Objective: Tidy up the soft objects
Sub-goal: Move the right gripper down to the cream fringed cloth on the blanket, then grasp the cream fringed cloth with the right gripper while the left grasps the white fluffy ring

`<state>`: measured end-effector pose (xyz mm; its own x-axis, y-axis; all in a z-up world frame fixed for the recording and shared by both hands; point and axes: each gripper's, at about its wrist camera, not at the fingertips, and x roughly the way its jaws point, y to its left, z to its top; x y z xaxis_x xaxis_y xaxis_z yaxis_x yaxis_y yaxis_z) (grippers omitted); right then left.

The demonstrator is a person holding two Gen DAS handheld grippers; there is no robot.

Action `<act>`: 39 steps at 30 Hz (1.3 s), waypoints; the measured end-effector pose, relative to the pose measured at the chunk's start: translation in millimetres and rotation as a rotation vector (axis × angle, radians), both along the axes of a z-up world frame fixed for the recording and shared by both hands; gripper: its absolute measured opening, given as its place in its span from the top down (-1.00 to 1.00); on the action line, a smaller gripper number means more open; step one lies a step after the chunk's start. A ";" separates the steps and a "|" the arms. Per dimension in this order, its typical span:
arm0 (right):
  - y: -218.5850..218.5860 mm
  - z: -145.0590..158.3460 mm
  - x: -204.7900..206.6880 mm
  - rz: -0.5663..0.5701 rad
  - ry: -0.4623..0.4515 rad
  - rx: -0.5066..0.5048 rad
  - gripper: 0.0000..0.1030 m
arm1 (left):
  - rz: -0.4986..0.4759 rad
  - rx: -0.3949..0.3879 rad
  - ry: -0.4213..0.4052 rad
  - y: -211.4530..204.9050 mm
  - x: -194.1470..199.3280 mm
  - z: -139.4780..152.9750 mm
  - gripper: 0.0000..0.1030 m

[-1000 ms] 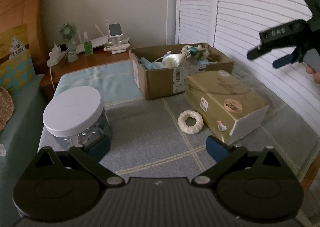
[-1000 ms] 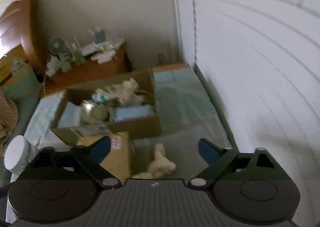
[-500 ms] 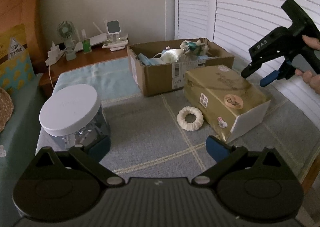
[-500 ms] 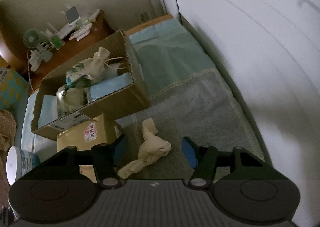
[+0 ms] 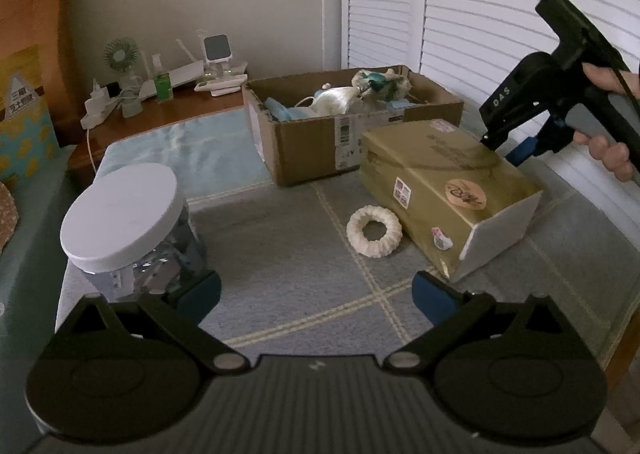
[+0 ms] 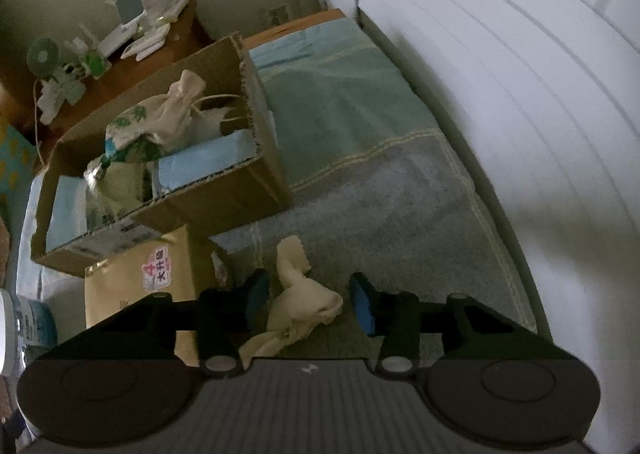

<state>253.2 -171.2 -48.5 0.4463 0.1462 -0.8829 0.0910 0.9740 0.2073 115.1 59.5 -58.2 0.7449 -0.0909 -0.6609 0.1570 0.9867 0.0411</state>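
Observation:
A crumpled cream cloth [image 6: 298, 304] lies on the grey blanket behind the gold box [image 6: 140, 286]. My right gripper [image 6: 306, 300] is open with its fingers on either side of the cloth, not closed on it. It also shows in the left wrist view [image 5: 508, 150], over the far end of the gold box [image 5: 448, 190]. A cream fabric ring [image 5: 374, 230] lies on the blanket left of the gold box. My left gripper [image 5: 316, 292] is open and empty, low at the near edge. An open cardboard box [image 5: 344, 134] holds soft bags and blue packs.
A clear jar with a white lid [image 5: 124, 210] stands by my left fingertip. A wooden side table [image 5: 160, 102] with a fan and chargers is at the back left. White shutter doors [image 5: 480, 14] run along the right. The blanket's edge [image 5: 616, 334] drops off at right.
My right gripper has come down behind the gold box and its fingers have narrowed around the cream cloth. The left gripper has barely moved.

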 end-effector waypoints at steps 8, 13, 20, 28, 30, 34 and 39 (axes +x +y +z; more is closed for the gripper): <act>10.3 -3.8 -6.2 0.067 -0.021 -0.043 0.31 | -0.033 0.003 0.013 -0.8 2.5 -3.5 -0.97; 9.8 -0.1 -11.0 0.074 -0.032 -0.052 0.34 | -0.051 0.013 0.013 -2.3 4.8 -5.8 -0.97; -1.2 12.6 -26.3 0.055 -0.056 -0.063 0.34 | -0.078 0.029 0.011 -3.3 10.9 -5.1 -0.97; -13.4 8.6 -40.3 0.038 -0.053 -0.114 0.34 | -0.201 0.089 0.065 -10.3 28.3 -17.2 -0.97; -14.4 4.7 -42.4 0.039 -0.046 -0.122 0.32 | -0.219 0.108 0.098 -11.7 33.6 -25.3 -0.98; -13.6 2.5 -48.2 0.049 -0.051 -0.129 0.28 | -0.248 0.045 0.134 -3.5 41.2 -28.2 -0.99; -13.2 2.8 -51.7 0.051 -0.068 -0.130 0.28 | -0.288 0.014 0.173 3.1 51.2 -28.6 -1.00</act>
